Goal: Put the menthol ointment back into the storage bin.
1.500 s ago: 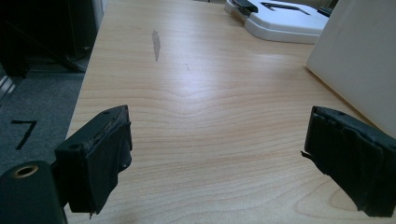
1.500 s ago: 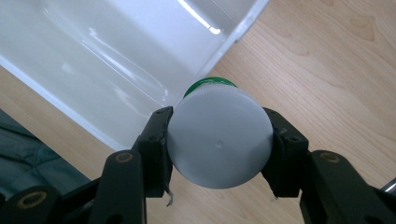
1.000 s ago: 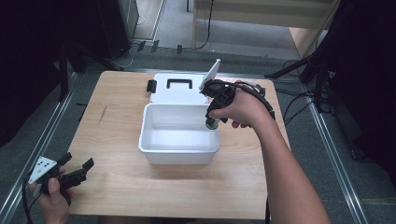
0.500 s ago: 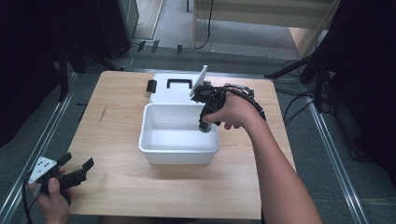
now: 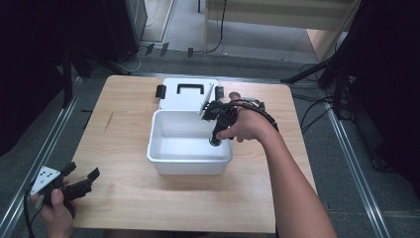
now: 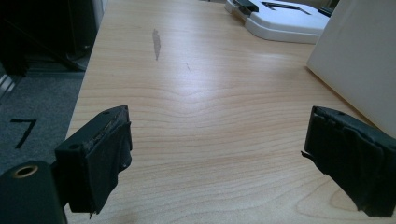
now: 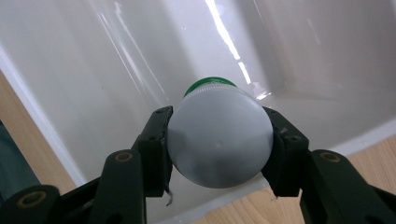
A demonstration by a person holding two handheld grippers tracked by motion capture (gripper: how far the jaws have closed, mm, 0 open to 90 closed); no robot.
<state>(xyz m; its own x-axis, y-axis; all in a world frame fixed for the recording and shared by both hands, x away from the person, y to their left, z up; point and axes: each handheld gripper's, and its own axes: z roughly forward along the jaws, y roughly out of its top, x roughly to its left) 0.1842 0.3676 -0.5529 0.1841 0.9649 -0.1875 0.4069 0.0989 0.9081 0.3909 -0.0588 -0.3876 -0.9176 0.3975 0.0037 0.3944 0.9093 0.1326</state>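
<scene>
My right gripper (image 5: 216, 135) points down into the right side of a white plastic box (image 5: 188, 166) in the middle of the table. It is shut on a small bottle (image 7: 219, 140), both pads pressed against its sides. In the right gripper view I see the bottle's pale round base toward me and its green cap (image 7: 209, 85) facing the box floor. My left gripper (image 5: 81, 179) rests low at the table's front left corner. Its jaws stand wide open over bare wood in the left gripper view (image 6: 215, 135), with nothing between them.
The box's white lid (image 5: 184, 95) with a black handle and black clasps lies flat behind the box. A wooden table (image 5: 124, 148) has bare room left of and in front of the box. Cables trail off the right arm toward the floor.
The right hand has sunk and shifted slightly left, carrying the bottle from above the box's right rim down into the box. The left hand has kept still.
</scene>
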